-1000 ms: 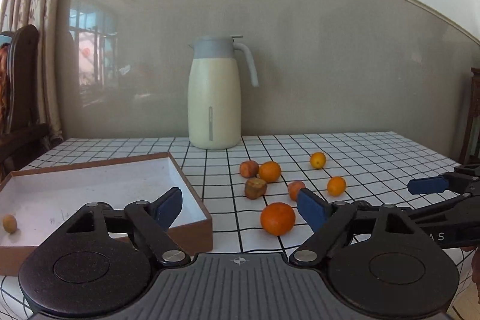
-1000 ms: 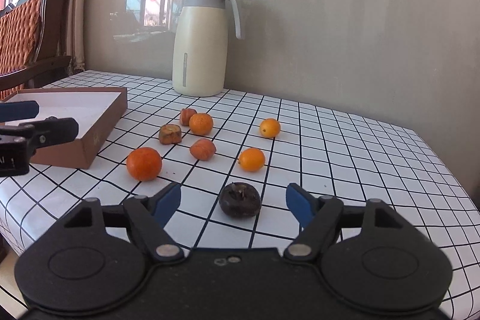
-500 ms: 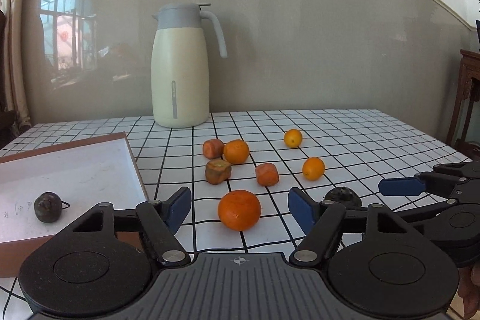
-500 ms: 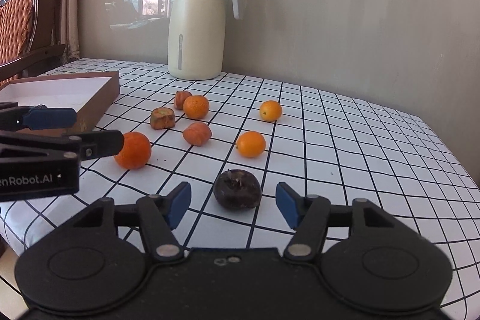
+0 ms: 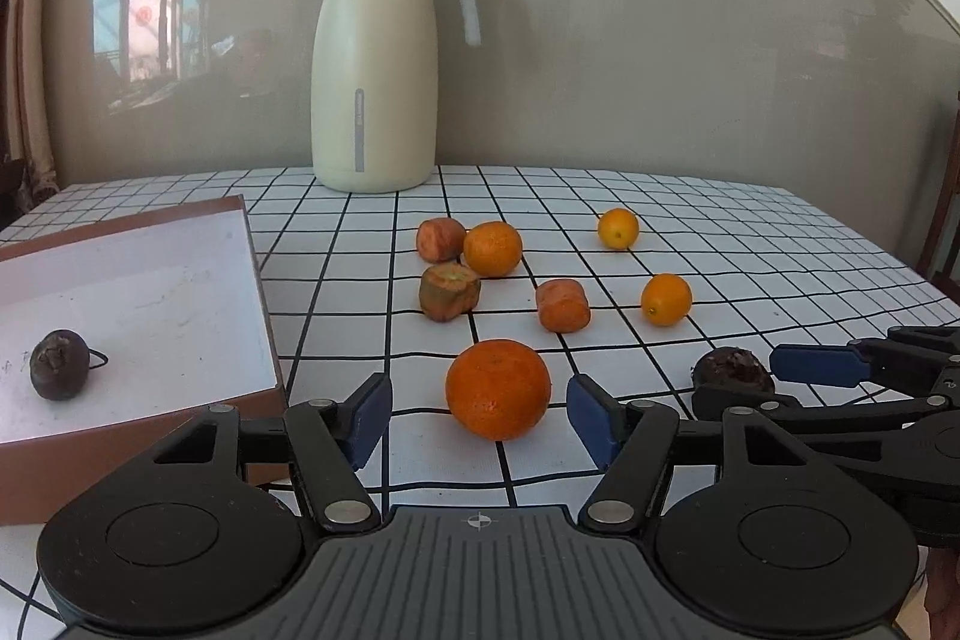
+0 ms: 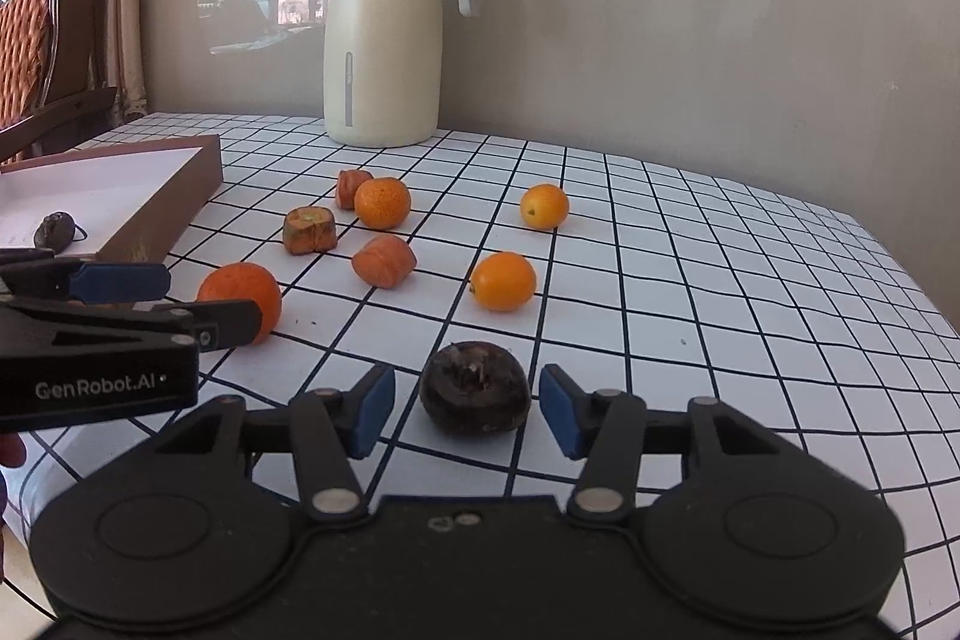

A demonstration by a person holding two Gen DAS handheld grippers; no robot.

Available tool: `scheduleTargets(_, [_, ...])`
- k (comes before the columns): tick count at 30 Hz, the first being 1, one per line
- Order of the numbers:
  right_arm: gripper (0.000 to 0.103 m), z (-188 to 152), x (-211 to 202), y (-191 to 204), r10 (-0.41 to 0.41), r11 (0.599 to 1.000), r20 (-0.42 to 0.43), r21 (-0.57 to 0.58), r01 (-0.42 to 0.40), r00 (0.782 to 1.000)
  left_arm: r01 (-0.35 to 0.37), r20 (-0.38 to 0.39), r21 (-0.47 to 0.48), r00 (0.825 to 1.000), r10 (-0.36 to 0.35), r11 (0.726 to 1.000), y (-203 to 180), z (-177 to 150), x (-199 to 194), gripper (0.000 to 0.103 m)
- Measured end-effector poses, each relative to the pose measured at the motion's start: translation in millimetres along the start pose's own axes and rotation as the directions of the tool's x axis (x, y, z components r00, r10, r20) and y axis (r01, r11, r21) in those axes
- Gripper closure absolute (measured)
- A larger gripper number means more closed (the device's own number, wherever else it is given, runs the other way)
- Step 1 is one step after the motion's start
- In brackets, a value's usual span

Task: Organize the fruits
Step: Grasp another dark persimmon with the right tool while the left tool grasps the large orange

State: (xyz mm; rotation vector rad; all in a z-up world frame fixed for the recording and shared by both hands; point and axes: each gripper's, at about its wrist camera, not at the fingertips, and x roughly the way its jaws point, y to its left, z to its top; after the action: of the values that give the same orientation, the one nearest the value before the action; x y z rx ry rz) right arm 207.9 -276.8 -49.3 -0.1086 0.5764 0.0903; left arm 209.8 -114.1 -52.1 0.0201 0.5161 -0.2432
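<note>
My left gripper [image 5: 478,417] is open, its blue pads on either side of a large orange [image 5: 497,388] on the checked tablecloth. My right gripper [image 6: 467,415] is open around a dark round fruit [image 6: 474,388], not touching it. That fruit also shows in the left wrist view [image 5: 733,370]. A brown box with a white floor [image 5: 150,298] lies at the left and holds one dark fruit [image 5: 59,363]. Several small oranges and brownish fruit pieces, such as one [image 5: 562,305], lie beyond the large orange.
A cream thermos jug [image 5: 377,64] stands at the back near the grey wall. A wooden chair [image 6: 42,40] and curtains are at the far left. The table's right edge [image 6: 900,280] falls away.
Both grippers have moved forward, each closing in on its fruit. The left gripper has swung right from the box to the large orange. The right jaws have narrowed around the dark fruit.
</note>
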Motion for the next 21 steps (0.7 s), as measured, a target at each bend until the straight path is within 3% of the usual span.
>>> scheduleTargets(9, [0.06,2.3,11.2,-2.3,-0.009,1.0,-0.027,0.015,0.009,1.0,0.01,-0.028,0.004,1.0,-0.009,1.0,-5.2,0.6,15.8,0.045])
scheduleTargets(11, [0.068,2.8,13.4,-3.3,-0.005,1.0,-0.034,0.022,0.006,0.999,0.01,-0.036,0.004,0.999,-0.01,1.0,-6.1,0.8,18.9,0.045])
scheduleTargets(14, [0.069,3.2,15.8,-3.3,-0.003,1.0,-0.044,0.029,0.005,0.999,0.009,-0.047,0.016,0.999,-0.008,1.0,-7.6,0.4,21.1,0.061])
scheduleTargets(21, [0.069,4.6,9.8,-5.7,-0.016,0.999,-0.018,0.044,0.017,1.0,0.017,-0.027,0.009,1.0,-0.017,1.0,-3.3,2.3,12.8,0.062])
